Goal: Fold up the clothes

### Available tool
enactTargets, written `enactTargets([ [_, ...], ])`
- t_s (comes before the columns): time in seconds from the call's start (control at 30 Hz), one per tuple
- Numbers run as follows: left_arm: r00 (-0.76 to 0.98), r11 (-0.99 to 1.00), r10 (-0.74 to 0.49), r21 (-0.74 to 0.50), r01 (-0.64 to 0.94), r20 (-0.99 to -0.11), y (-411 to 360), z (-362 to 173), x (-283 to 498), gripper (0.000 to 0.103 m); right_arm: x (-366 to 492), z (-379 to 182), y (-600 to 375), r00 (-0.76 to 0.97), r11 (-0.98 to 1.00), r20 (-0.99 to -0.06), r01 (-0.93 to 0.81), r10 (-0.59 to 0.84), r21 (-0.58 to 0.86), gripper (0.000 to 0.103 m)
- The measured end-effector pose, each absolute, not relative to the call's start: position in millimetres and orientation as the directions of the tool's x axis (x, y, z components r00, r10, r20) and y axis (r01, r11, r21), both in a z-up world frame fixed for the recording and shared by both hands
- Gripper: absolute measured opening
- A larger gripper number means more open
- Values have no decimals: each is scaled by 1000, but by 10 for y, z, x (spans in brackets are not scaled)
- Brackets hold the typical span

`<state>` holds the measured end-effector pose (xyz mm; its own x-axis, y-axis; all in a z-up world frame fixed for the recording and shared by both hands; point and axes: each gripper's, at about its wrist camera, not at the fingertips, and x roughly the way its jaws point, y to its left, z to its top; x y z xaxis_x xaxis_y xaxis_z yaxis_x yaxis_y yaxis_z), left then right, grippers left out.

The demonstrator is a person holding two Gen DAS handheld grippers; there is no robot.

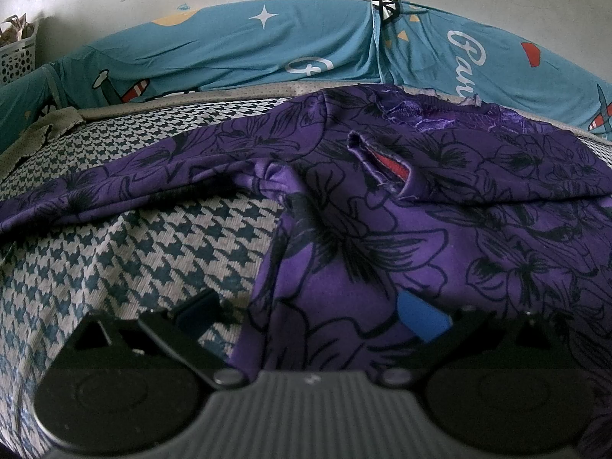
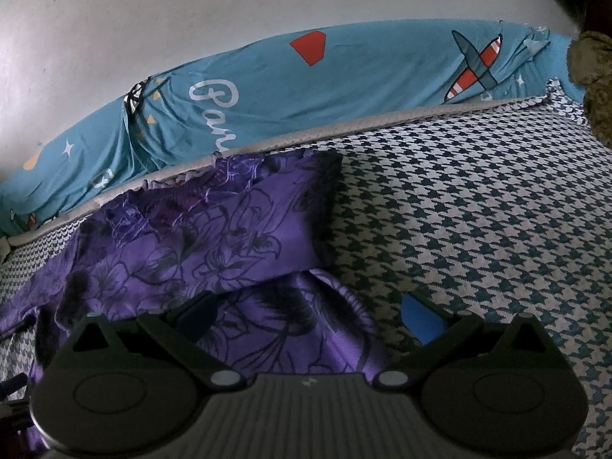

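A purple garment (image 1: 440, 199) with black flower outlines lies spread and rumpled on the houndstooth bedsheet (image 1: 160, 241). Its lace neckline (image 1: 424, 113) points toward the far pillows, and a small slit shows red inside (image 1: 392, 168). My left gripper (image 1: 310, 311) is open low over the garment's left edge, cloth lying between the blue pads (image 1: 420, 317). In the right wrist view the same garment (image 2: 199, 241) fills the left half, one flap folded over. My right gripper (image 2: 308, 315) is open, with the garment's lower right corner between its fingers (image 2: 420, 319).
Teal pillows (image 1: 267, 49) printed with aeroplanes and stars line the far edge against a grey wall (image 2: 191, 19). A white perforated basket (image 1: 17, 53) stands at the far left. An olive fuzzy item (image 2: 596, 76) sits at the far right. Bare houndstooth sheet (image 2: 478, 210) stretches right of the garment.
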<state>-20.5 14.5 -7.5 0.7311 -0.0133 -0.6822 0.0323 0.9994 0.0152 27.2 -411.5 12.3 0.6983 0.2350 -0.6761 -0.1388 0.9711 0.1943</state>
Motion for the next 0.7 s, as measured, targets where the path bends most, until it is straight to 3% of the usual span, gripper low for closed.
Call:
enactTargets([
  [0.7, 729, 999, -13, 15, 31, -684, 141, -77, -206, 103, 274, 119, -4123, 694, 971, -680, -138, 237, 198, 103],
])
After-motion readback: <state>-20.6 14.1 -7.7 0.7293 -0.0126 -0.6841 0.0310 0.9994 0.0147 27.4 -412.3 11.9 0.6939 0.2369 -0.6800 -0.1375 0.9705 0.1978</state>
